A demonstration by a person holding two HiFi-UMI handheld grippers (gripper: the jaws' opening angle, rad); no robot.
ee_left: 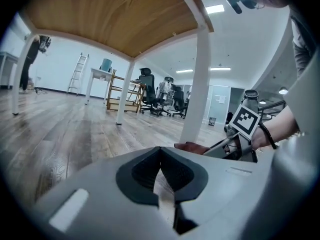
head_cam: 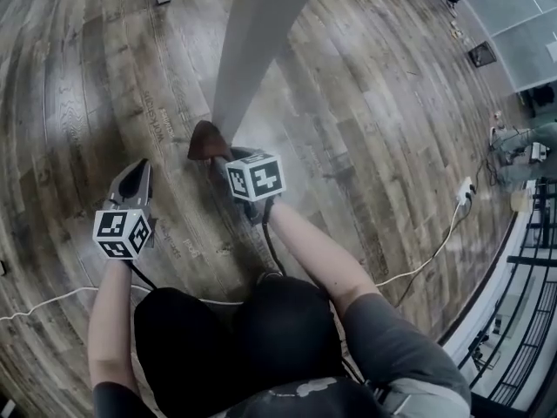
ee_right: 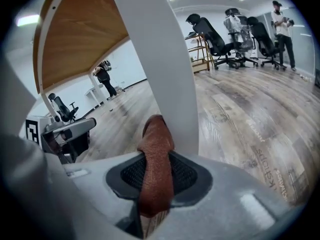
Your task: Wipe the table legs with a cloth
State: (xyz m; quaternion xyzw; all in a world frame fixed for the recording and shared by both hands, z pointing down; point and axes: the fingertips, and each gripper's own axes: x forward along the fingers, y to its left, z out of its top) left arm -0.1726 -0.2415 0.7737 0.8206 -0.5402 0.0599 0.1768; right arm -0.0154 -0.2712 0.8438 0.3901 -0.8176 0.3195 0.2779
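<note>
Wiping judged under way: right gripper clamped on the rust-brown cloth, which touches the foot of one white table leg; left gripper closed, empty; other legs judged pending

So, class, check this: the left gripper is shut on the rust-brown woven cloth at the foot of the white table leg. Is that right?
Not quite. It is the right gripper that is shut on the rust-brown woven cloth at the foot of the white table leg, as the right gripper view shows. The left gripper holds nothing.
</note>
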